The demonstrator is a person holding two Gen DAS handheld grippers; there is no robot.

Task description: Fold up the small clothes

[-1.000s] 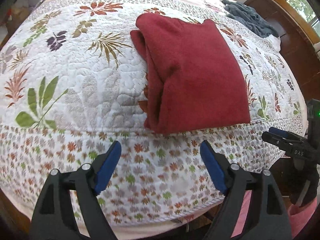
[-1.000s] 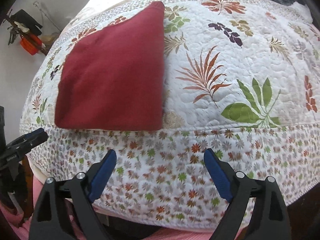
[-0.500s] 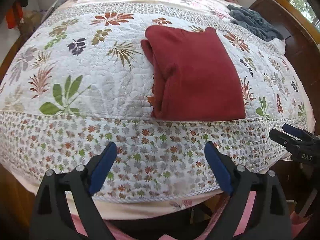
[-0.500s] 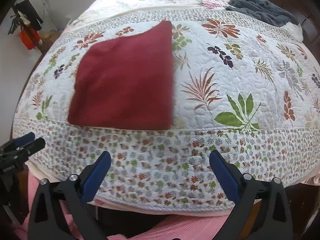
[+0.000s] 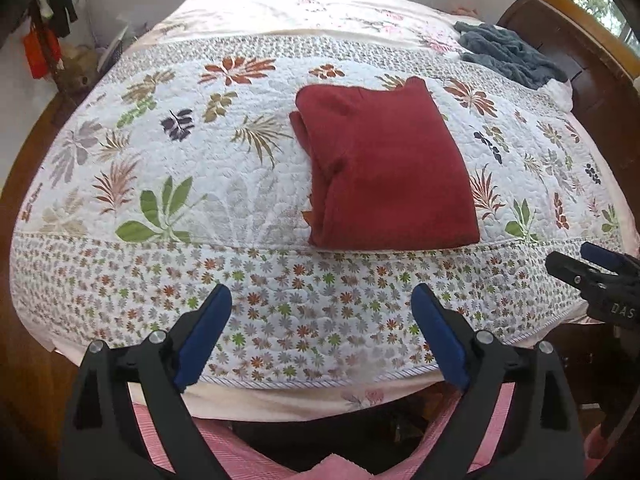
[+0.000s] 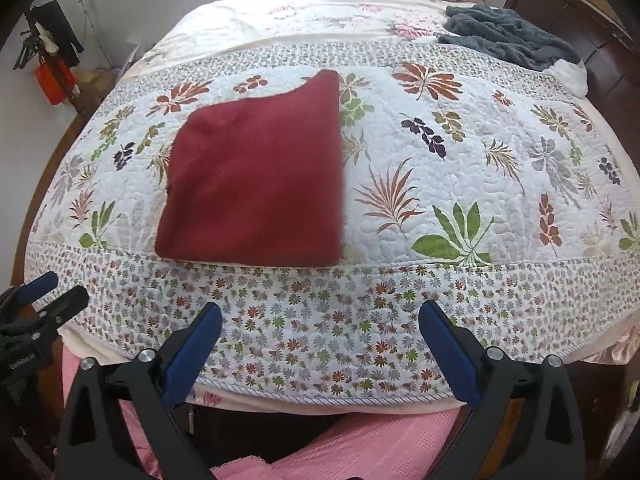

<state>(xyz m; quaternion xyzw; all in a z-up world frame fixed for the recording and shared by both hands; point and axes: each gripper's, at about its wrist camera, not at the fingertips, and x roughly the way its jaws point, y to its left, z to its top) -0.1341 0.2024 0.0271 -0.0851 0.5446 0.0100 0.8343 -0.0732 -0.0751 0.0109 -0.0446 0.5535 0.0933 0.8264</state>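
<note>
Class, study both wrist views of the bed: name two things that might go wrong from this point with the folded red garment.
1. The red garment lies near the quilt's front edge; a nudge might slide it off.
2. Its left side shows loose stacked layers, so lifting one layer could undo the fold.
Both the left claw and right claw are open and clear of it.
</note>
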